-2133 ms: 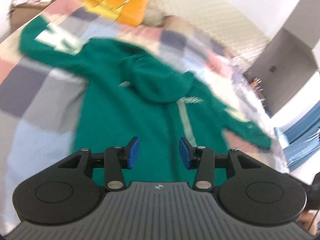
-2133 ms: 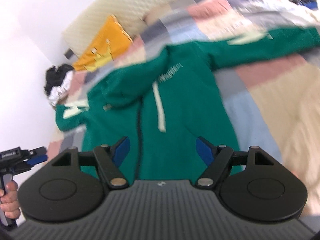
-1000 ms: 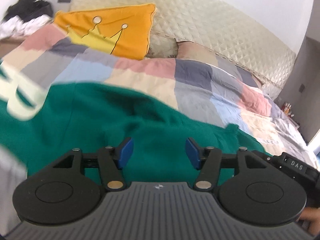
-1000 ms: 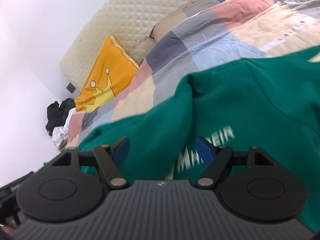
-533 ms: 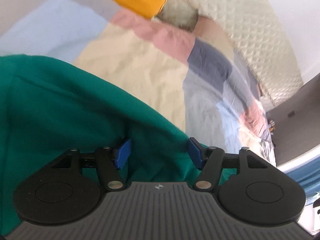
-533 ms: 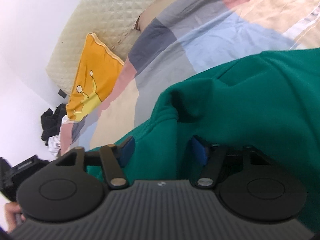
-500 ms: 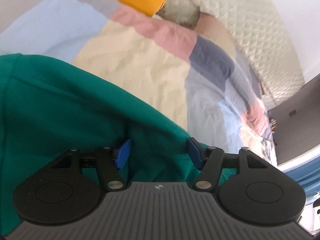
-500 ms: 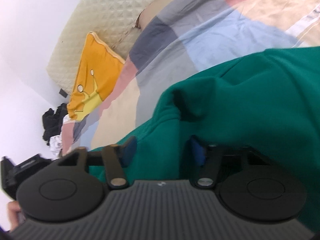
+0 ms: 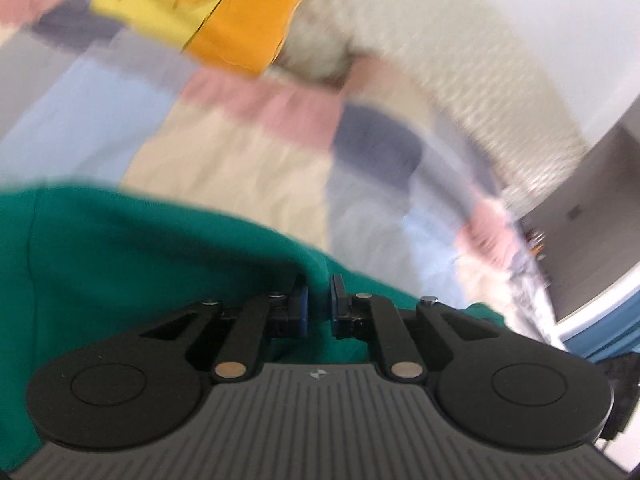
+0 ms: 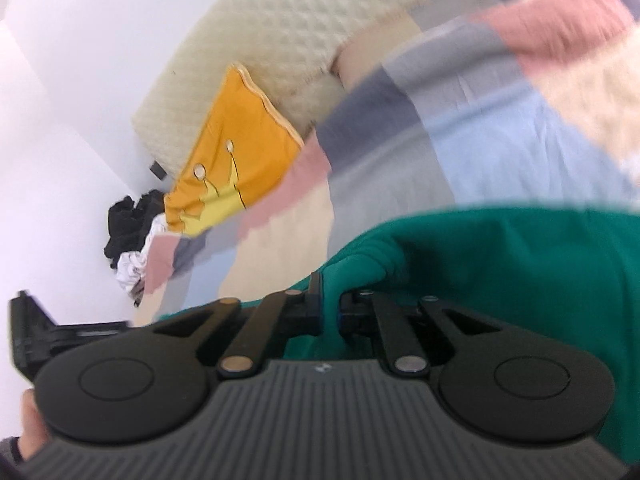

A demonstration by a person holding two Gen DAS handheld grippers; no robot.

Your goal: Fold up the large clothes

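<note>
The green hoodie (image 9: 120, 264) is lying on the bed (image 9: 224, 168), w/ its upper edge bunched up near both grippers. The left gripper (image 9: 318, 300) is closing on a fold of this green cloth; the pads are nearly together and the cloth is pinched between them. The right gripper (image 10: 329, 300) is clamped on another ridge of the same hoodie (image 10: 520, 264), jaws almost fully together, cloth bulging just above them.

Both views are blurred, so exact which part of the garment is held I cannot tell; it is looking like the hood or collar area.

To do this step well, I am judging: both grips should be catching all layers, not only the top one, otherwise the fold is coming uneven. The two hands should be lifting together and keeping the edge taut btw them, approx. level, while carrying it over the body of the hoodie. The orange cushion (image 10: 236, 152) is lying well apart, so no obstacle there.
</note>
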